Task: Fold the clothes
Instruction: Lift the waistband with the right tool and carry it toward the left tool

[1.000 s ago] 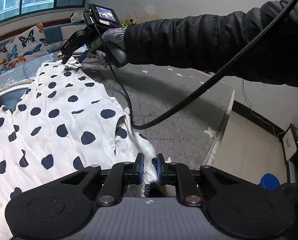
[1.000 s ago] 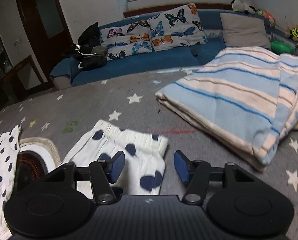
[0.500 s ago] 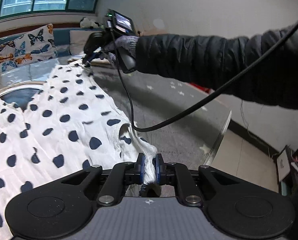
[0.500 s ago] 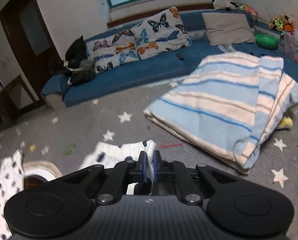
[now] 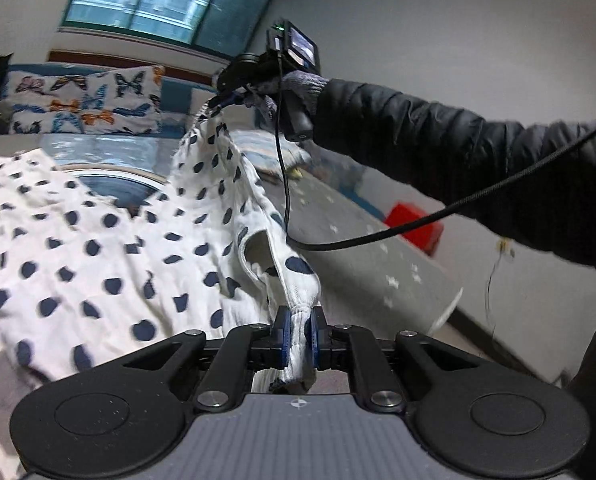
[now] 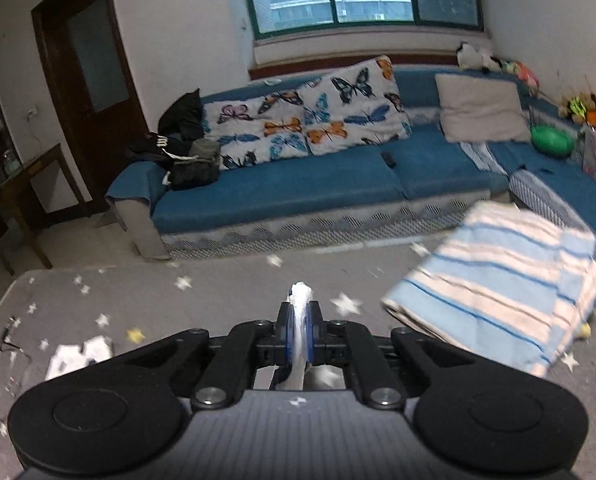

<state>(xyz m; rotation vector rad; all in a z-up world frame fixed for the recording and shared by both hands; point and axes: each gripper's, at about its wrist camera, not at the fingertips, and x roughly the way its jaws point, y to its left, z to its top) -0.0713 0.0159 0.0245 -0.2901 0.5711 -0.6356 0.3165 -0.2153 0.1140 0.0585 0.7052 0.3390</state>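
Both grippers, left gripper (image 5: 297, 334) and right gripper (image 6: 300, 334), pinched the polka-dot garment (image 5: 110, 248), its right edge lifted off the starry grey cover (image 6: 218, 300) (no fold laid yet); folding had barely begun.

A grey star-printed cover (image 6: 218, 300) spread ahead of the right fingers, carrying everything. To the right of those fingers, beyond their tips, a folded blue-and-cream striped blanket (image 6: 498, 288) lay flat on it. Low to their left sat a small white scrap with dark spots (image 6: 80, 356). In the left wrist view, the polka-dot garment (image 5: 98, 264) sprawled on the same cover left of the fingers, its near edge lifted off the surface.
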